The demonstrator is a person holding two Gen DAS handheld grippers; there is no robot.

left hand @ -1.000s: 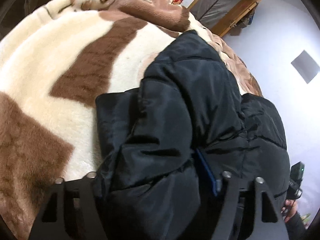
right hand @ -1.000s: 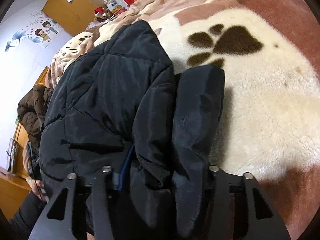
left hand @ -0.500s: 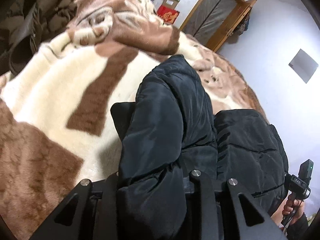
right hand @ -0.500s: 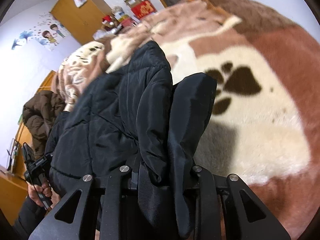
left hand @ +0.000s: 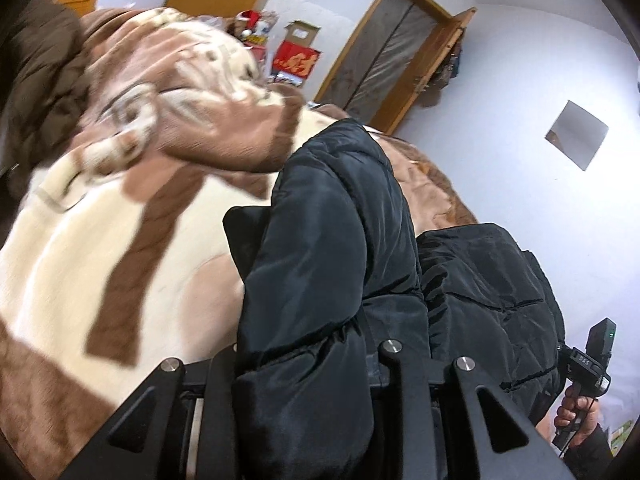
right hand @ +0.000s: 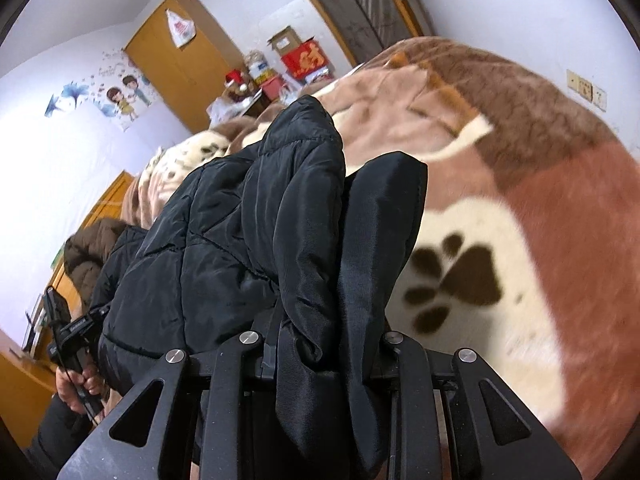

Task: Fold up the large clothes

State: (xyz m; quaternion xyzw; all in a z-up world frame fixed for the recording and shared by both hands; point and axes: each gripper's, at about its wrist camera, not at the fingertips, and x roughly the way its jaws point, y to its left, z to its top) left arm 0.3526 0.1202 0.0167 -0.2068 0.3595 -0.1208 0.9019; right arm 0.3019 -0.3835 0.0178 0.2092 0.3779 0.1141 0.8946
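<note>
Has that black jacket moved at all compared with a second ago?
Yes. The black jacket has been lifted off the blanket; its near edge now hangs clamped above the paw print.

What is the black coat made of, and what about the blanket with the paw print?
The black coat looks like smooth, slightly shiny nylon-type fabric, puffy and quilted, with stitched seams. The blanket looks like soft, fuzzy plush fleece: its brown and cream surface shows a short pile.
</note>
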